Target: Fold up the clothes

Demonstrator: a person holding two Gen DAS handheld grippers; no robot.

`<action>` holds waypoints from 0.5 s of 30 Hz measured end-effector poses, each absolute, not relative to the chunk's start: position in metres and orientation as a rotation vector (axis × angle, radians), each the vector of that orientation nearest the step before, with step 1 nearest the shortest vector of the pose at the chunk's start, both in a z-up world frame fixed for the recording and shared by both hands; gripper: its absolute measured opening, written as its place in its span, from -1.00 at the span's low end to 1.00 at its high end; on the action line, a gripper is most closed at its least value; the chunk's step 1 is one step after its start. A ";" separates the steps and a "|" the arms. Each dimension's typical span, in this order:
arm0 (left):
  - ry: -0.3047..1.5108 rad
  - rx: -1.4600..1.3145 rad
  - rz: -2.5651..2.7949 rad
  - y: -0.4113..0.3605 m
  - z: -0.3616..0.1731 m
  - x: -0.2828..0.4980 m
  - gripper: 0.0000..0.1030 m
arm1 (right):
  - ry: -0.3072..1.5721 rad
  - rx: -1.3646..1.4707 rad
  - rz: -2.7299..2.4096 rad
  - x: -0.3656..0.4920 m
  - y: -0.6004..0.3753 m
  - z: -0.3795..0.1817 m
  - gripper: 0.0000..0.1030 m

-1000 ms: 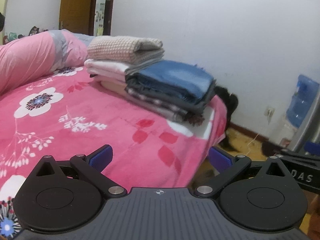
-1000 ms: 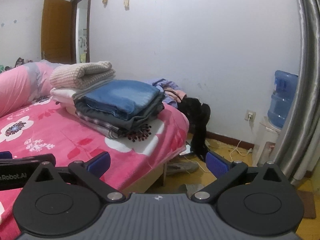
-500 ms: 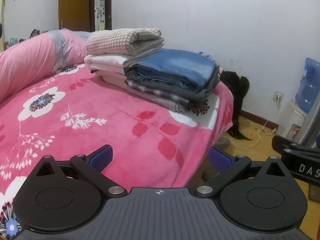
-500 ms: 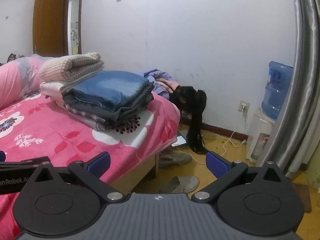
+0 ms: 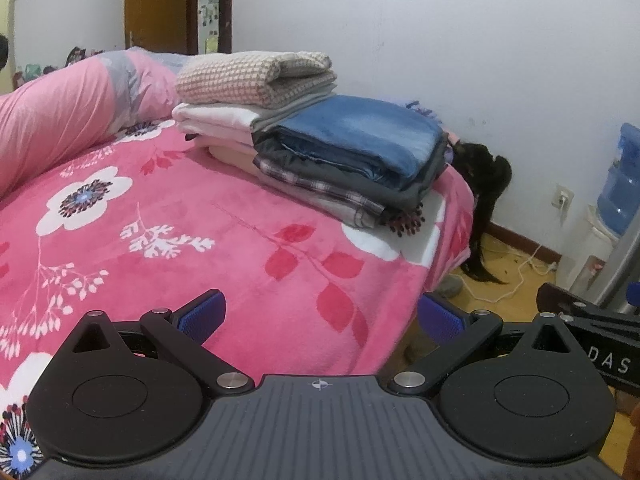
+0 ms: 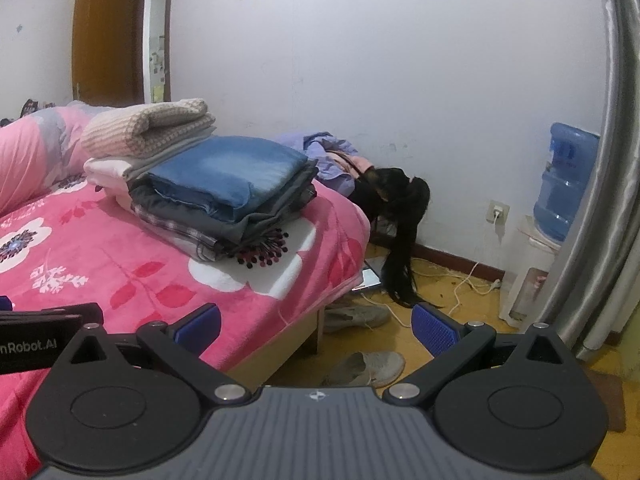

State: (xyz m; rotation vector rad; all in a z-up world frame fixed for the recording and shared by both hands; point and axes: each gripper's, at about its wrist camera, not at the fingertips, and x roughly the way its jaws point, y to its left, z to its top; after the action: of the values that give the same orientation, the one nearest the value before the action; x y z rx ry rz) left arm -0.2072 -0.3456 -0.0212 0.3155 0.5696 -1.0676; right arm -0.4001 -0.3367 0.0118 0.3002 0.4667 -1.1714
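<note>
Across most of both views spreads a bed (image 5: 224,248) under a pink flowered blanket, with a long pink bolster (image 5: 68,120) lying along its far left side. Near the bed's right corner sits a stack of folded clothes (image 5: 320,148), a checked pink-and-cream knit on top of pale garments at the back and folded blue jeans over grey and plaid pieces in front. Low in each frame, the left hand-held gripper (image 5: 320,316) hangs above the blanket and the right hand-held gripper (image 6: 316,322) past the bed's edge over the floor, each with blue-padded fingers spread wide apart and holding nothing.
</note>
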 end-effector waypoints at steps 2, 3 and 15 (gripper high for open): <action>0.564 0.315 -1.066 -0.346 -0.020 -0.206 1.00 | 0.468 0.290 -1.168 -0.397 -0.338 0.013 1.00; 0.559 0.315 -1.064 -0.346 -0.019 -0.206 1.00 | 0.471 0.287 -1.168 -0.396 -0.338 0.013 1.00; 0.553 0.305 -1.053 -0.346 -0.014 -0.199 1.00 | 0.485 0.259 -1.156 -0.386 -0.340 0.019 1.00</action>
State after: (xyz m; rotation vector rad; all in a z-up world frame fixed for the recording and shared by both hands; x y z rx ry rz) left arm -0.1992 -0.3461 -0.0136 0.3048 0.5527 -1.0534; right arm -0.3857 -0.3402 0.0188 0.2585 0.4852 -1.1556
